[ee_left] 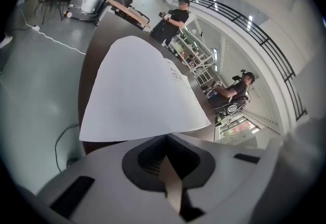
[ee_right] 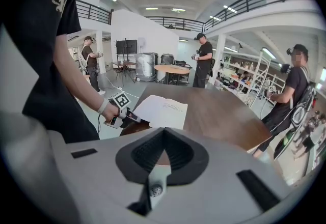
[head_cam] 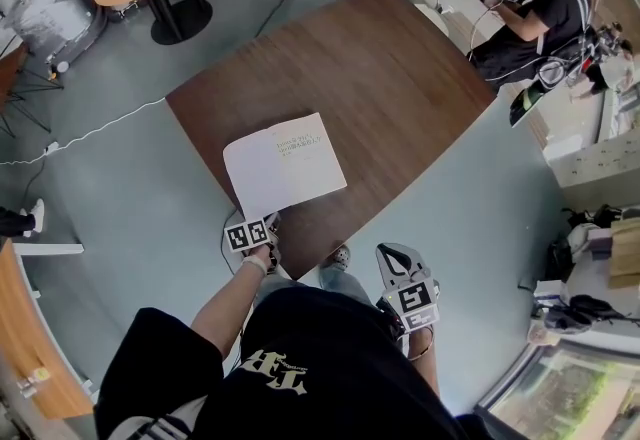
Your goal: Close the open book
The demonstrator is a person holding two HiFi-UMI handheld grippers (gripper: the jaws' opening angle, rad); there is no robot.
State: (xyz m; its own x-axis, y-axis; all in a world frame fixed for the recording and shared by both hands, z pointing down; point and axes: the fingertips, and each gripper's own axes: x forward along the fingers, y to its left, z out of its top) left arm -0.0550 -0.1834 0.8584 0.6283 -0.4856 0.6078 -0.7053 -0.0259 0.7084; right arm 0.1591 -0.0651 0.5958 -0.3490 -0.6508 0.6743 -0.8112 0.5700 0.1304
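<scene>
White book [head_cam: 285,163] lies mid-frame, its near corner pinched by the left gripper [head_cam: 268,222]; the right gripper [head_cam: 392,256], lower right, has its fingers pressed together on nothing.

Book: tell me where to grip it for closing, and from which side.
Grip the book by its top leaf's near-left corner, coming in low from the person's side. That corner reaches the table edge, so jaws can likely slip under the thin sheet. The left gripper sits there, jaws apparently shut on its edge.

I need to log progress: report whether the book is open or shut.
Open: the book lies spread on the table, white pages facing up, print showing.
</scene>
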